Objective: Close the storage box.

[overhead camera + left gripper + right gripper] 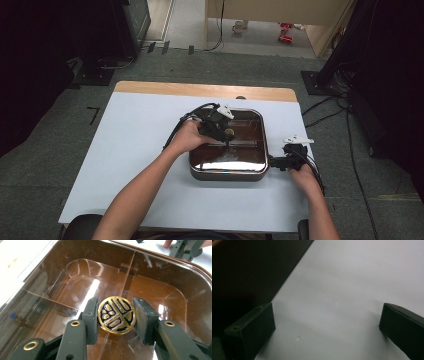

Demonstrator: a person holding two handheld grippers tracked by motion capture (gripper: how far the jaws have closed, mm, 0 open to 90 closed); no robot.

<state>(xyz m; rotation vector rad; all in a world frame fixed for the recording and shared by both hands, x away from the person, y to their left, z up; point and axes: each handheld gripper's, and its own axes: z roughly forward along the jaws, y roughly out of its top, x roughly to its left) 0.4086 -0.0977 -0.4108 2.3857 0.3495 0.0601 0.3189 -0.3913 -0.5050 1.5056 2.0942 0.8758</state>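
Left hand-held gripper (115,316) sits over the middle of the brown box (250,116), which lies on the table (135,150), and its pads (91,315) flank the gold knob (116,315) on the box's clear lid, touching it or very nearly, so I read that as a pinch just closing. Right hand-held gripper (276,162) rests at the box's 3 o'clock edge with its jaws spread wide over bare table. I judge the lid light, stiff and slick, best taken by that knob, squarely.
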